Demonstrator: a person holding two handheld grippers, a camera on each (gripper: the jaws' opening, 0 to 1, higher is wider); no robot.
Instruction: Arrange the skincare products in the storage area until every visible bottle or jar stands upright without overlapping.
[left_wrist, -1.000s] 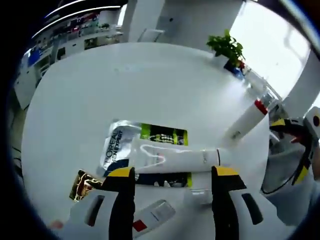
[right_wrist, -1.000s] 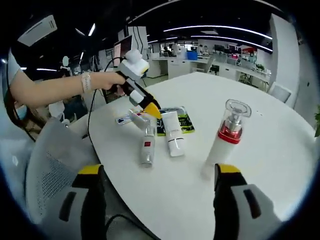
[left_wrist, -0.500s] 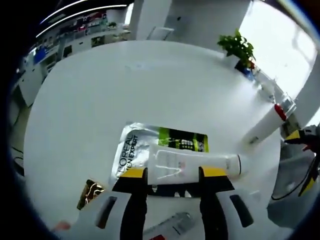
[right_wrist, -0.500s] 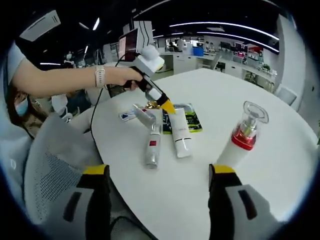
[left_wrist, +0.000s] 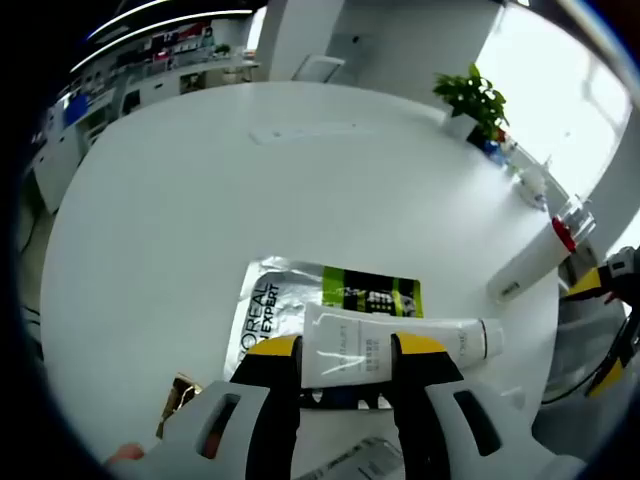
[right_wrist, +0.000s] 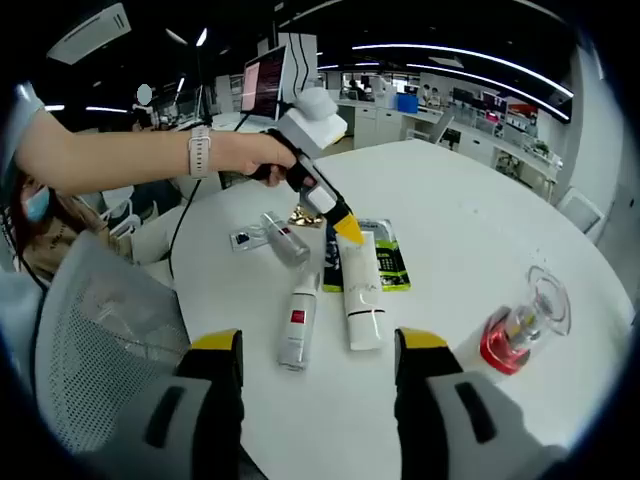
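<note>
A white tube (left_wrist: 458, 340) lies across a silver and green sachet (left_wrist: 290, 300) on the round white table (left_wrist: 250, 180). My left gripper (left_wrist: 345, 347) is shut on the tube's flat end, one yellow tip on each side. In the right gripper view the left gripper (right_wrist: 345, 228) pinches that white tube (right_wrist: 362, 300). A silver tube with a red label (right_wrist: 295, 335) lies beside it. A small silver bottle (right_wrist: 283, 240) lies further back. A white pump bottle with a red collar (right_wrist: 515, 335) stands at the right, also the pump bottle (left_wrist: 535, 258). My right gripper (right_wrist: 318, 342) hangs open over the table's near edge.
A gold wrapper (left_wrist: 178, 395) lies left of my left jaws, the same gold wrapper (right_wrist: 300, 213) showing behind the small bottle. A potted plant (left_wrist: 468, 95) stands at the table's far edge. A person's forearm with a watch (right_wrist: 205, 153) holds the left gripper. A mesh chair (right_wrist: 90, 330) stands near.
My left jaws have narrowed from wide apart onto the white tube's flat end. The right gripper view has swung, so the pump bottle now sits low at the right.
</note>
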